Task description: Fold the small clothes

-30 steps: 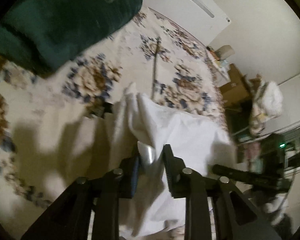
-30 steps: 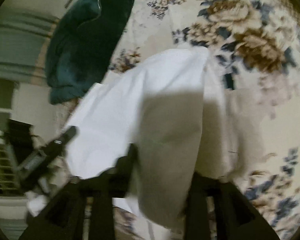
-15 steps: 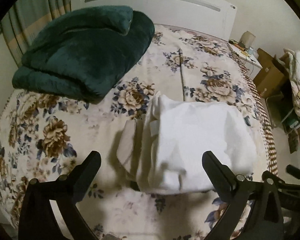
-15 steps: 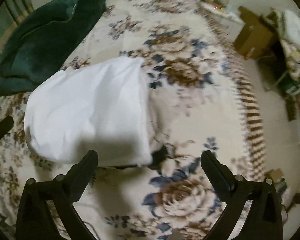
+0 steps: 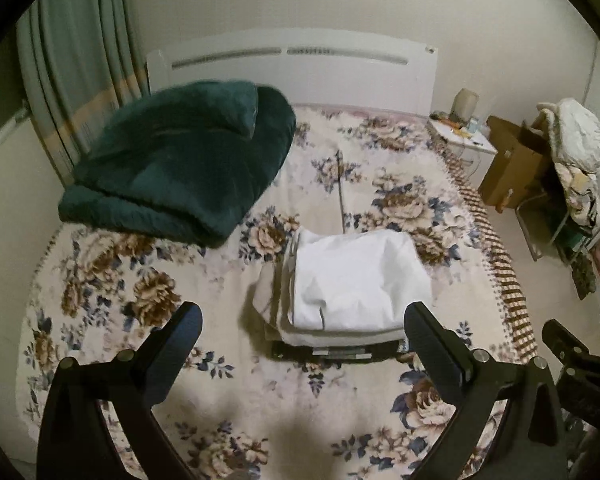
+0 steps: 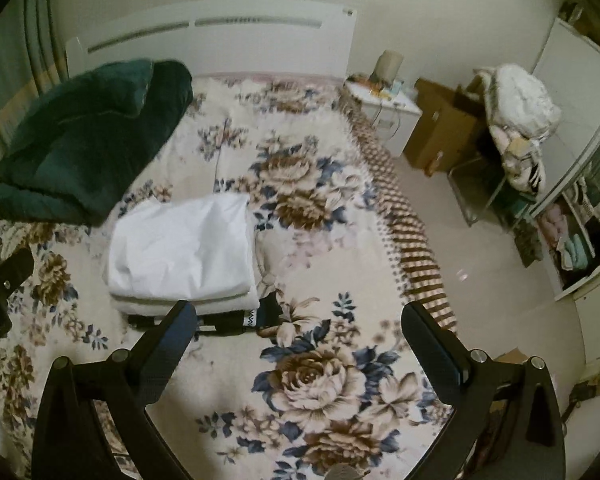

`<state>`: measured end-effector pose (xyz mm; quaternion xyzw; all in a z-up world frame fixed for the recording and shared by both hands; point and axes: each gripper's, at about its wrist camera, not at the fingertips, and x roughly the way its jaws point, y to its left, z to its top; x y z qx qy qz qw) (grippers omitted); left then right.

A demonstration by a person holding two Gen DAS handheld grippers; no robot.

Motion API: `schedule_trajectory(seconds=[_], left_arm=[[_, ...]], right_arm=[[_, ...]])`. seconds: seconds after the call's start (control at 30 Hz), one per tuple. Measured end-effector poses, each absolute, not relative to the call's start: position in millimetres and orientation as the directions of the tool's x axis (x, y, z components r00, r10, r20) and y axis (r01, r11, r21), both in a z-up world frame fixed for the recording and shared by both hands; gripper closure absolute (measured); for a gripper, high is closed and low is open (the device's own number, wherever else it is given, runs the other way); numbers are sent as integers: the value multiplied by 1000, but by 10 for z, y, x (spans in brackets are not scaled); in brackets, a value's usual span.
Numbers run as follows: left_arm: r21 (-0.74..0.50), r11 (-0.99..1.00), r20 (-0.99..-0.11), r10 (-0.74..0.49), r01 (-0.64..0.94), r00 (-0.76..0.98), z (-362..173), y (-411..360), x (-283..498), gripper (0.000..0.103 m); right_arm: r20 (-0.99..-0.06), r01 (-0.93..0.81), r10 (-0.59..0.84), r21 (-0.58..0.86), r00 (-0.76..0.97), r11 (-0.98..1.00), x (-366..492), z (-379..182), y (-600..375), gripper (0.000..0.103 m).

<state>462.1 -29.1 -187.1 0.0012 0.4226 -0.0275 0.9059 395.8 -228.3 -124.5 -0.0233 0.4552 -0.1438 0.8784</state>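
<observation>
A folded white garment (image 5: 356, 280) lies on top of a small stack of folded clothes, with a dark folded piece (image 5: 332, 350) at the bottom, on the floral bedspread (image 5: 148, 292). The stack also shows in the right wrist view (image 6: 184, 252). My left gripper (image 5: 302, 334) is open and empty, held back from the near edge of the stack. My right gripper (image 6: 298, 332) is open and empty, to the right of the stack and apart from it. The right gripper's body shows at the right edge of the left wrist view (image 5: 580, 364).
A folded dark green blanket (image 5: 180, 164) lies at the head of the bed by the white headboard (image 5: 292, 64). A white bedside table (image 5: 464, 136), a cardboard box (image 5: 512, 164) and a chair piled with laundry (image 5: 576, 152) stand to the right of the bed.
Both grippers let go of the white garment, opened wide and pulled back and up from the bed. The garment now lies folded on the stack.
</observation>
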Motion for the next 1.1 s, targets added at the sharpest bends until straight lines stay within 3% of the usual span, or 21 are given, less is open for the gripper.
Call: schedule_trajectory(seconds=[0.57,1.1], left_arm=[[-22,998,-695,-59,61,716,-787,-243,3152,0],[-50,998,-645,-66,43,761,-387,-163,2582,0]], right_arm=[[-662,237,-269,-140,700,961,2082,245,-1882,0],[-599,204,-233,-117,766,972,1328,883,-1681,0]])
